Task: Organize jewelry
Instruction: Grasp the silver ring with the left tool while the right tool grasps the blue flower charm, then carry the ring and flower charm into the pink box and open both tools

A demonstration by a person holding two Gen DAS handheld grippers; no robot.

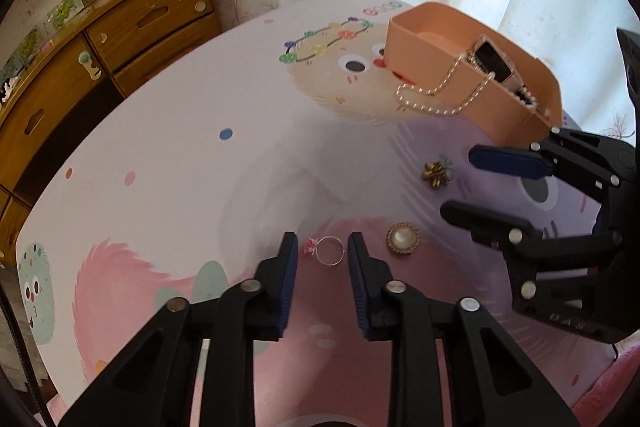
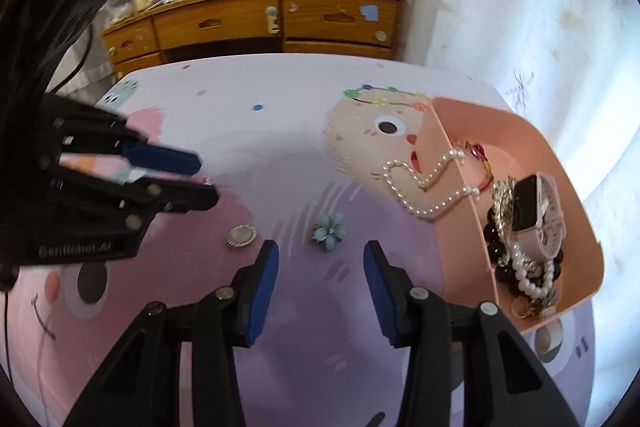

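Three loose pieces lie on the mat near the pink tray (image 2: 516, 123). Left gripper (image 1: 322, 247) straddles the thin ring (image 1: 330, 249), fingers narrowly apart, not pinching, probably to lift it. Right gripper (image 2: 321, 254), fingers spread, aims at the blue flower brooch (image 2: 329, 231); the pearl brooch (image 1: 403, 239) waits between.

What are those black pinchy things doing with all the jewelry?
A person is tidying jewelry into the peach box with a gripper in each hand. The left gripper is down over a thin ring on the table, jaws either side of it, not pinching yet. The right gripper hangs open just short of a blue flower brooch. A round pearl brooch also waits on the table. A pearl necklace droops over the box's edge, beside a watch.
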